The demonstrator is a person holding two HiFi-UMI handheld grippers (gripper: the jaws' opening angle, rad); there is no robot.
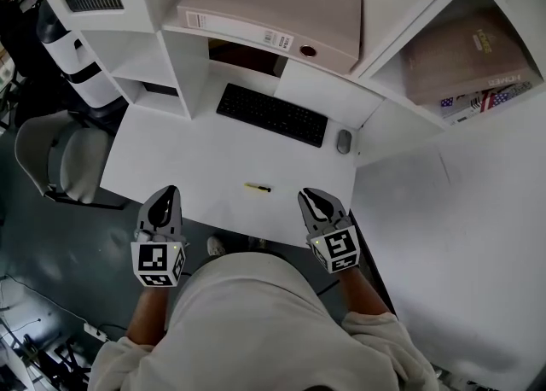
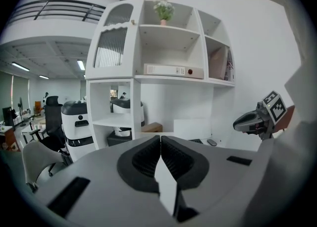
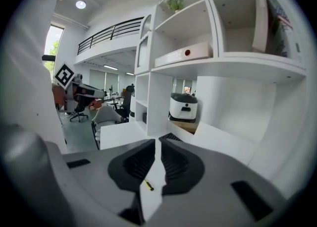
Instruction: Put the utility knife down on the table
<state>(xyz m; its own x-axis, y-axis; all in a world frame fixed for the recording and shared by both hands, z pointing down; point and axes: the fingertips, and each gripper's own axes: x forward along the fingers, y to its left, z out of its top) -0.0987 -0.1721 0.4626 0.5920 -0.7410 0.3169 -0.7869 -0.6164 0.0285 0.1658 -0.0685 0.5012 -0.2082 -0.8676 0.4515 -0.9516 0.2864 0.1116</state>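
The yellow-and-black utility knife [image 1: 258,187] lies flat on the white desk [image 1: 188,167], near its front edge, with nothing touching it. My two grippers hang over that front edge, one on each side of the knife and both apart from it. The left gripper [image 1: 167,195] is shut and empty; its pads meet in its own view [image 2: 161,139]. The right gripper [image 1: 311,199] holds nothing, and a narrow gap stands between its pads [image 3: 157,144]. Through that gap, in the right gripper view, the knife [image 3: 148,185] shows on the desk below.
A black keyboard [image 1: 271,113] and a grey mouse [image 1: 344,141] lie at the back of the desk. White shelves above hold a binder [image 1: 273,9] and books [image 1: 465,56]. A grey chair [image 1: 60,159] stands left of the desk.
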